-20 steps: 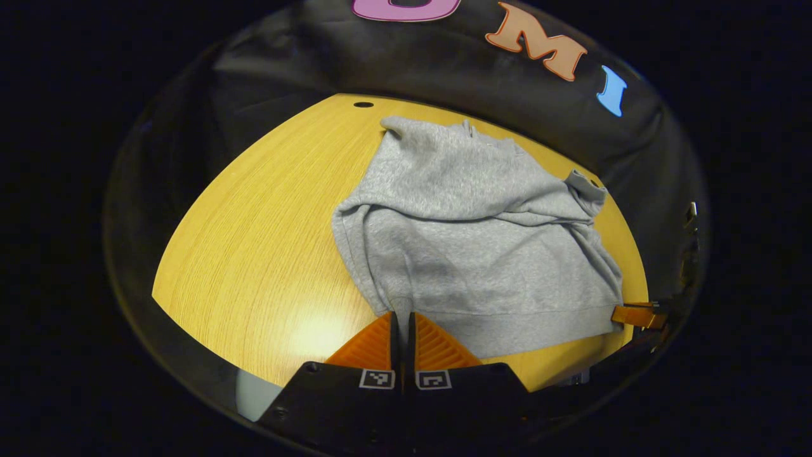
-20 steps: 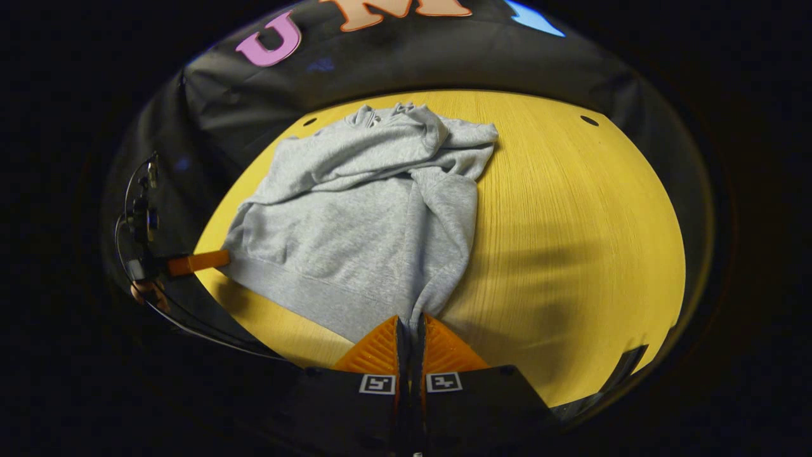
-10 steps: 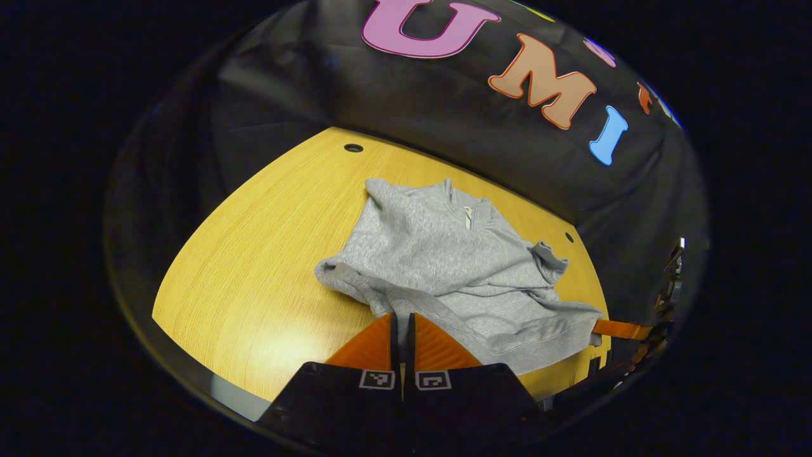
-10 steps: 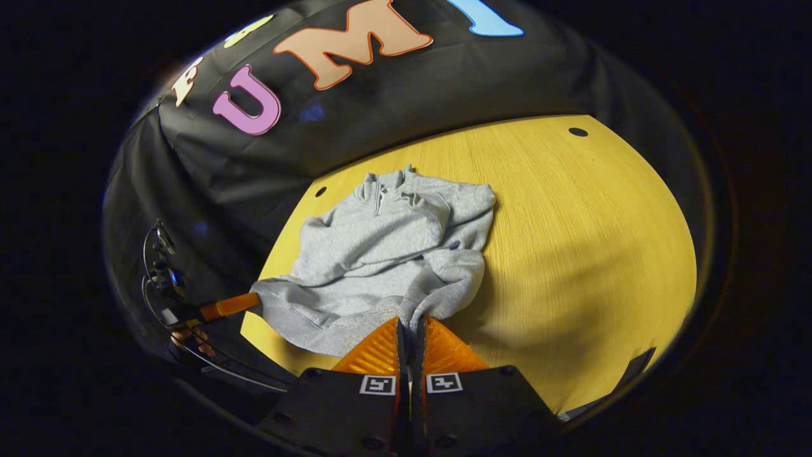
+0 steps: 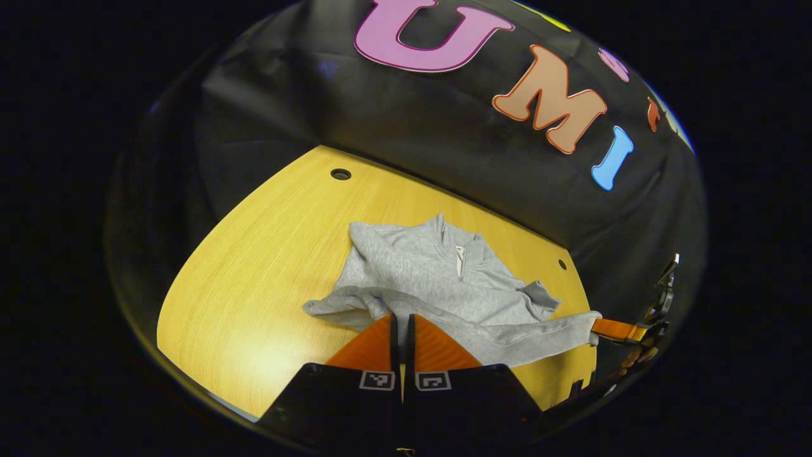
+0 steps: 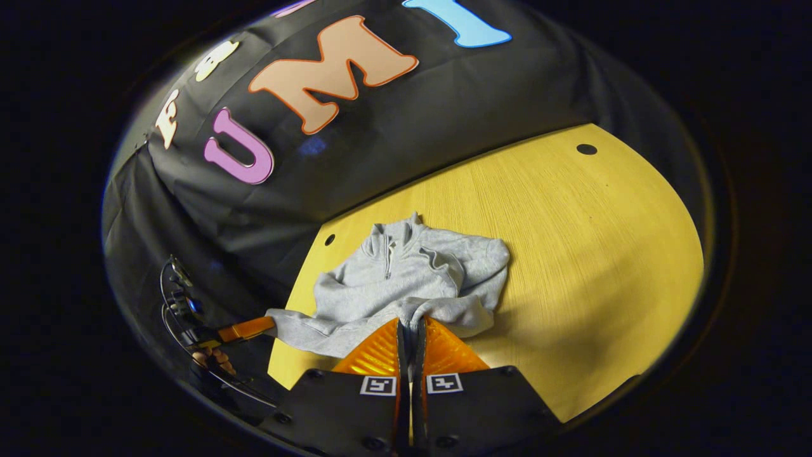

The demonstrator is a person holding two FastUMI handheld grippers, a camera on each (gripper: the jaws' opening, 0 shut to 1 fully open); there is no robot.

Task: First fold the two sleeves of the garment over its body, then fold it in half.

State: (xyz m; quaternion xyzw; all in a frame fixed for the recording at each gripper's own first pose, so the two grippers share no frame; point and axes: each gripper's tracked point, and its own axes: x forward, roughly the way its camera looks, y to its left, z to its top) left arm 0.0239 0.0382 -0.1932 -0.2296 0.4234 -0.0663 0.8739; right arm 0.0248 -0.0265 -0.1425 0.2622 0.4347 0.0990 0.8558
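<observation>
The grey garment (image 5: 444,279) lies on the yellow table (image 5: 254,266), its hem lifted by 2 closed grippers: left gripper (image 5: 401,330), right gripper (image 6: 411,333). Soft, limp fleece, apparently light, is best pinched at the hem corners.

Right hand-held gripper (image 6: 410,324) at bottom centre, orange fingers (image 6: 380,352) pinched tight on hem of grey garment (image 6: 406,279), hem lifted off counter (image 6: 571,254). Collar w/ zip toward counter's far edge, near a small hole (image 6: 329,240). Sleeves bunched over body. Left hand-held gripper (image 6: 269,325) at far left, off counter's left edge, clamped on other hem corner; fingers of a hand (image 6: 216,360) below it.
</observation>
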